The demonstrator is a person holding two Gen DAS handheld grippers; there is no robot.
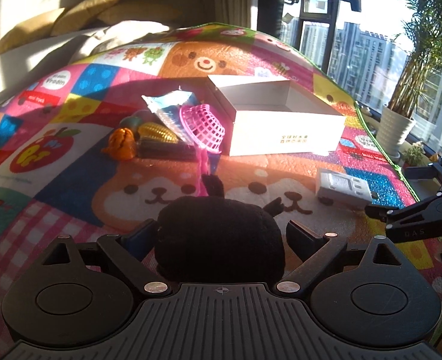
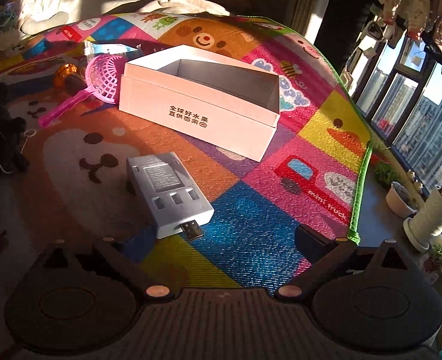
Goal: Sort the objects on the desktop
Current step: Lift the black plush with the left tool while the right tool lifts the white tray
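A black plush toy (image 1: 221, 234) sits between the fingers of my left gripper (image 1: 221, 237); the jaws stand wide, apart from its sides. An open white box (image 1: 281, 117) stands ahead on the colourful mat; its inside shows nothing. A pink strainer (image 1: 204, 127), a silver-blue packet (image 1: 170, 105), toy corn (image 1: 158, 132) and an orange toy (image 1: 122, 144) lie left of the box. My right gripper (image 2: 224, 240) is open and empty, just behind a grey USB charger (image 2: 168, 193). The box (image 2: 200, 111) and strainer (image 2: 101, 79) also show in the right wrist view.
The play mat's green edge (image 2: 360, 180) runs along the right, with potted plants (image 2: 431, 219) and a window beyond. A sofa with cushions (image 1: 80, 15) lies behind the mat. The right gripper's body (image 1: 425, 210) shows at the right of the left wrist view.
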